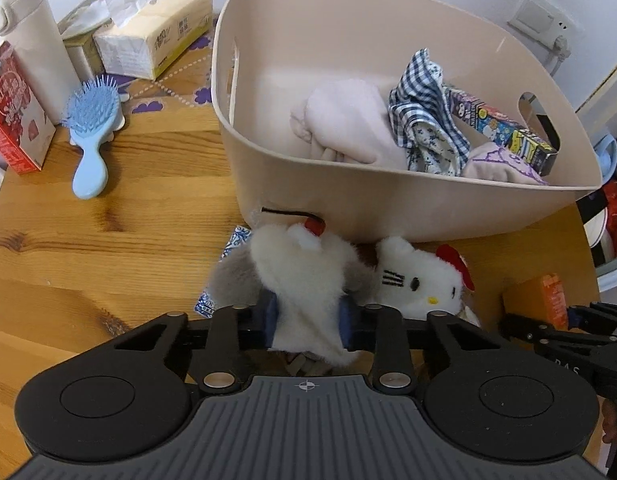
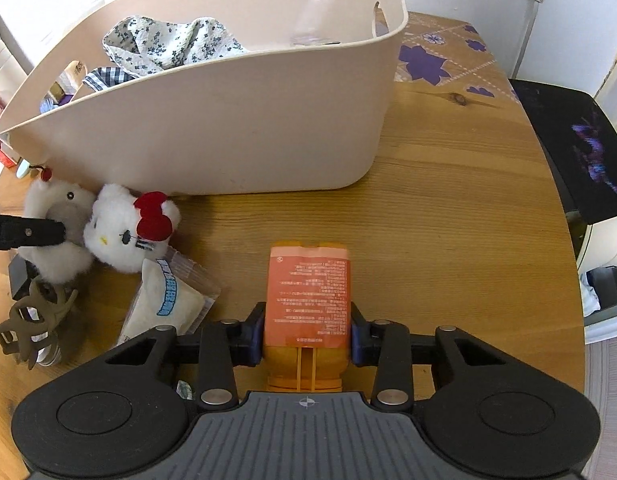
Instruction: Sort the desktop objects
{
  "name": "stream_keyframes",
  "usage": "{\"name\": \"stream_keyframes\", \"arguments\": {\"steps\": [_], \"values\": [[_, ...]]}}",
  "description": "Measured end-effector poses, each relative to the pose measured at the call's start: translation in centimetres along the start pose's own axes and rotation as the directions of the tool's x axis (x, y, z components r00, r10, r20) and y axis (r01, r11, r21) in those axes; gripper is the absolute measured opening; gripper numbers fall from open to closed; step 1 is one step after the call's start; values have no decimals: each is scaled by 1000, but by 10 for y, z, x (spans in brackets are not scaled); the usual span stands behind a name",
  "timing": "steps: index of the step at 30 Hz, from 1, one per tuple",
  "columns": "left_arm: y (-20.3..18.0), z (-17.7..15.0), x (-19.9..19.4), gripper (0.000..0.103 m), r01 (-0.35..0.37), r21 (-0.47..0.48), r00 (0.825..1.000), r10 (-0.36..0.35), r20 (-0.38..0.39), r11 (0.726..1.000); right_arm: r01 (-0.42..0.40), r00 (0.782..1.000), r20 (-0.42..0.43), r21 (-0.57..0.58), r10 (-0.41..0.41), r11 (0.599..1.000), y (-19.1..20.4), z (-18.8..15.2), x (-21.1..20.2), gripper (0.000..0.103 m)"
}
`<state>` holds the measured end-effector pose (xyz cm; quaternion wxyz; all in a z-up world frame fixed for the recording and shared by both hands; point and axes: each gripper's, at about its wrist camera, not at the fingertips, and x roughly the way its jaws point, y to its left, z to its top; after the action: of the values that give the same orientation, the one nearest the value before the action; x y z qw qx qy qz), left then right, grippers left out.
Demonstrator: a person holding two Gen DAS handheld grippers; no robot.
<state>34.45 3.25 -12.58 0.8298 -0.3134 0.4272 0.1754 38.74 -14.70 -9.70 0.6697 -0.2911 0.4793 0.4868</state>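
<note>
My left gripper (image 1: pixel 308 314) is shut on a white and grey plush toy (image 1: pixel 300 264) lying in front of the beige basket (image 1: pixel 388 208). A white kitty plush with a red bow (image 1: pixel 420 276) lies right beside it. My right gripper (image 2: pixel 307 334) is shut on an orange bottle (image 2: pixel 308 292) lying on the wooden table. The right wrist view shows the left gripper (image 2: pixel 40 232) on the white and grey plush toy (image 2: pixel 60 200), next to the kitty plush (image 2: pixel 128 228). The basket (image 2: pixel 228 128) holds cloths and a printed box.
A blue hairbrush (image 1: pixel 92 136), a red carton (image 1: pixel 12 108), a white flask (image 1: pixel 32 40) and a tissue pack (image 1: pixel 156 36) stand at the table's left. A brown hair claw (image 2: pixel 32 316) and a plastic packet (image 2: pixel 168 300) lie near the plush toys. A black chair (image 2: pixel 580 148) stands right of the table.
</note>
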Motion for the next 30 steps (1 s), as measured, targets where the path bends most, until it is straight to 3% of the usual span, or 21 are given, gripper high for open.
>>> {"name": "stream_keyframes", "arguments": {"steps": [10,30], "values": [[-2,-4,-13,17,11,1,1000,-11,21,1000,-41,999,23,-7,42,999,-4,-11,-12,36],[-5,-22,-65,14,49,-1,992,-49,119,999,-60,986,155,-53,67,997,-18,-13,-71,36]]}}
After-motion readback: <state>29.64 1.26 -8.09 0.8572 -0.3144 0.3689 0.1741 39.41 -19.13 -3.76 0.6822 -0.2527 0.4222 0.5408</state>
